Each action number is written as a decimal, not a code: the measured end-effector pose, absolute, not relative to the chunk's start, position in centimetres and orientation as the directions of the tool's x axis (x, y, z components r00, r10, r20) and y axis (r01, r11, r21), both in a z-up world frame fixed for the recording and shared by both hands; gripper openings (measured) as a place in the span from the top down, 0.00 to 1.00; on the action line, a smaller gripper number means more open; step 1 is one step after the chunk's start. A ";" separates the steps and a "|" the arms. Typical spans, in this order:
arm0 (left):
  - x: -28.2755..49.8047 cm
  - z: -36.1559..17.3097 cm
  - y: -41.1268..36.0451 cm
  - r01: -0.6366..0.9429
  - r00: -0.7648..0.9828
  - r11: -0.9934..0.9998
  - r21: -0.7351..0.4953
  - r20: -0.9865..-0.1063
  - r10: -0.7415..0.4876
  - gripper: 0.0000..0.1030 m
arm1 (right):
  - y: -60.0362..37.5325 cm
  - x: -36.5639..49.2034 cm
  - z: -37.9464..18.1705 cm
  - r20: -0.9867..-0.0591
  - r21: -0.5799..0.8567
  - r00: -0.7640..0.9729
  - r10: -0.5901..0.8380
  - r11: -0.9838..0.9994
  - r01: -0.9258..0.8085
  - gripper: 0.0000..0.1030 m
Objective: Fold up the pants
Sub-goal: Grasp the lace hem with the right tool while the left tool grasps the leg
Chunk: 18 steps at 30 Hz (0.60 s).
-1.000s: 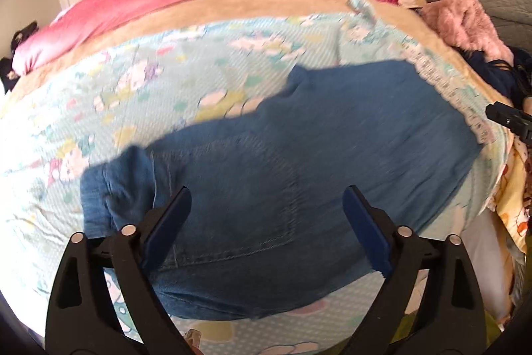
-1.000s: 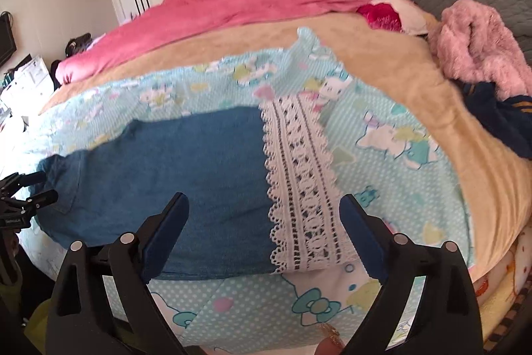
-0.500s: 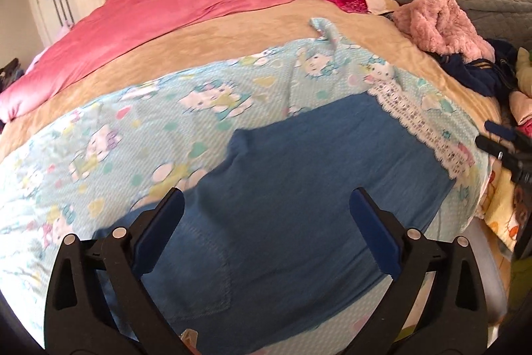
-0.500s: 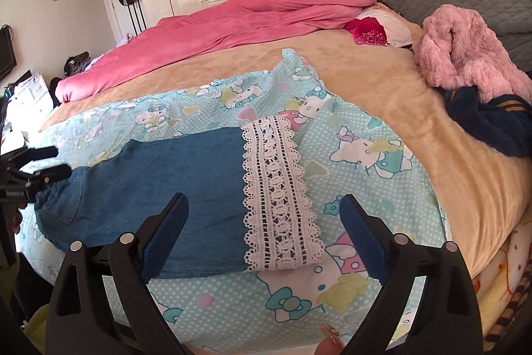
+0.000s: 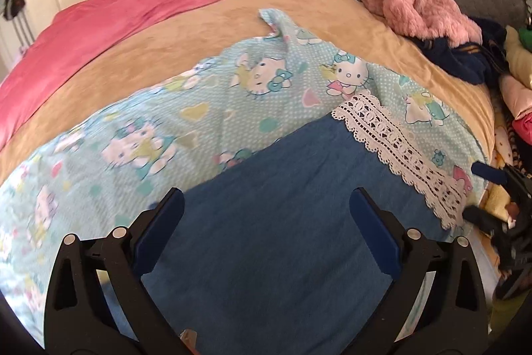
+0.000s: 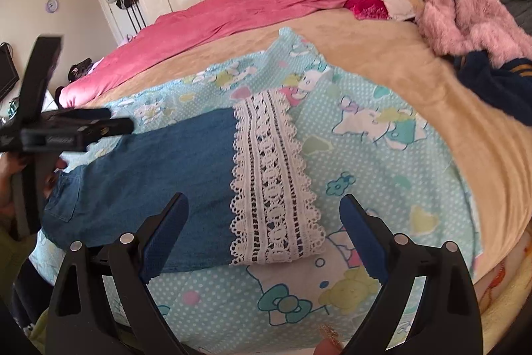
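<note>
Both tools are alike in build. In the left wrist view the left gripper (image 5: pixel 266 222) fills the lower part of the frame: two black plastic arms, each a hollow triangular frame with cut-out windows, rising from the lower corners. Each arm carries two round silver rivets near its upper end. The fingers (image 5: pixel 159 228) end in flat rectangular pads faced in dark blue, finely textured material.

In the right wrist view the right gripper (image 6: pixel 264 228) shows the same black frames, silver rivets and blue pads (image 6: pixel 362 238). At the left edge of that frame the other gripper appears side-on as black bars with small lettering, blurred.
</note>
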<state>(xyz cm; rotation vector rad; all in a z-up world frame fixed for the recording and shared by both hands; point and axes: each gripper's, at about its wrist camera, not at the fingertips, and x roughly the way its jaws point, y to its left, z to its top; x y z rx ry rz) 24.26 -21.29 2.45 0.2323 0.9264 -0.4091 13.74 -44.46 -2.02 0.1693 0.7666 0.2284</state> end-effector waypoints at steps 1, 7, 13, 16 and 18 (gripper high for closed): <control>24.8 2.0 -21.8 0.449 0.523 0.893 0.020 -0.816 -0.245 0.09 | -44.4 13.9 -2.4 -0.670 0.237 0.693 0.268 0.961 -0.142 0.11; 27.3 0.1 -24.4 0.504 0.494 0.863 0.022 -0.828 -0.267 0.09 | -44.7 14.9 -4.4 -0.685 0.280 0.668 0.290 0.952 -0.126 0.11; 29.1 -1.8 -27.2 0.573 0.425 0.819 -0.028 -0.845 -0.326 0.32 | -44.8 15.6 -5.8 -0.682 0.366 0.635 0.363 0.921 -0.133 0.11; 30.1 -3.1 -28.4 0.589 0.378 0.805 -0.070 -0.857 -0.351 0.41 | -44.6 15.6 -5.8 -0.666 0.394 0.634 0.393 0.907 -0.149 0.31; 30.6 -4.1 -28.8 0.587 0.370 0.808 -0.052 -0.871 -0.325 0.41 | -44.7 15.6 -5.9 -0.655 0.409 0.636 0.409 0.899 -0.157 0.33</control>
